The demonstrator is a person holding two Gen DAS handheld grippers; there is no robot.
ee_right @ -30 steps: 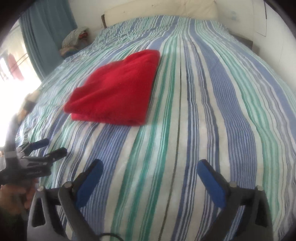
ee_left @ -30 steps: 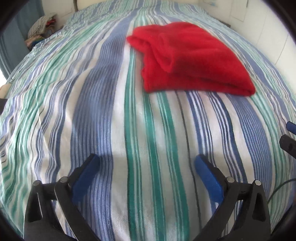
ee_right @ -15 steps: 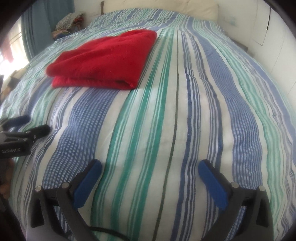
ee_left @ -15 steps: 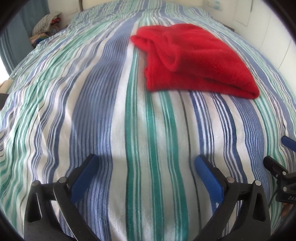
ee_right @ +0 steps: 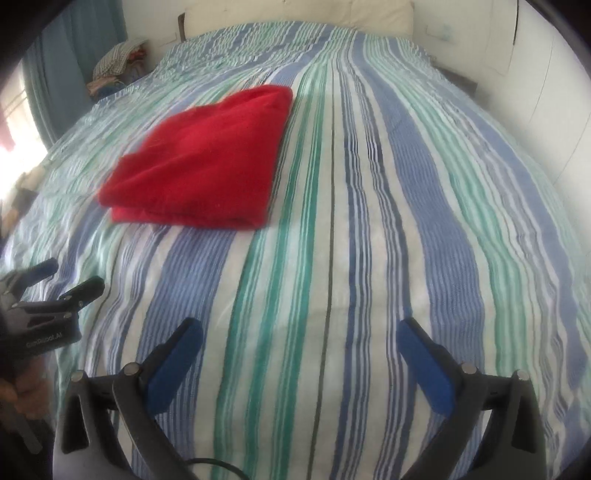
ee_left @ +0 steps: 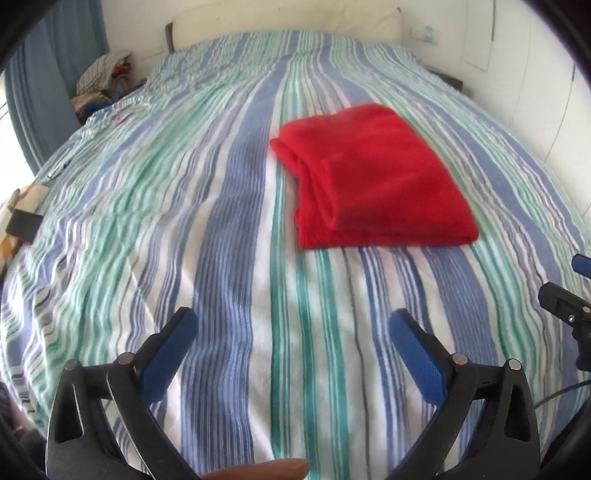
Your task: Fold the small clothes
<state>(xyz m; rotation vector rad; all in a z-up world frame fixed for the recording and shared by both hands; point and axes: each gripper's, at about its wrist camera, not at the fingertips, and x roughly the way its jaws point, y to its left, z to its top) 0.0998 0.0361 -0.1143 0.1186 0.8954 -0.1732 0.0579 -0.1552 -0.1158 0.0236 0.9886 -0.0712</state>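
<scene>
A red garment lies folded into a flat rectangle on the striped bedspread; it also shows in the right wrist view. My left gripper is open and empty, held above the bed well short of the garment, which lies ahead and to its right. My right gripper is open and empty, also well back, with the garment ahead and to its left. The left gripper shows at the left edge of the right wrist view. The right gripper's tips show at the right edge of the left wrist view.
A pile of clothes sits at the far left of the bed beside a blue curtain. A pale headboard and white wall border the far end and right side.
Both grippers have pulled back and tilted up, so the red garment appears farther off and the head of the bed has come into view. Both stay open.
</scene>
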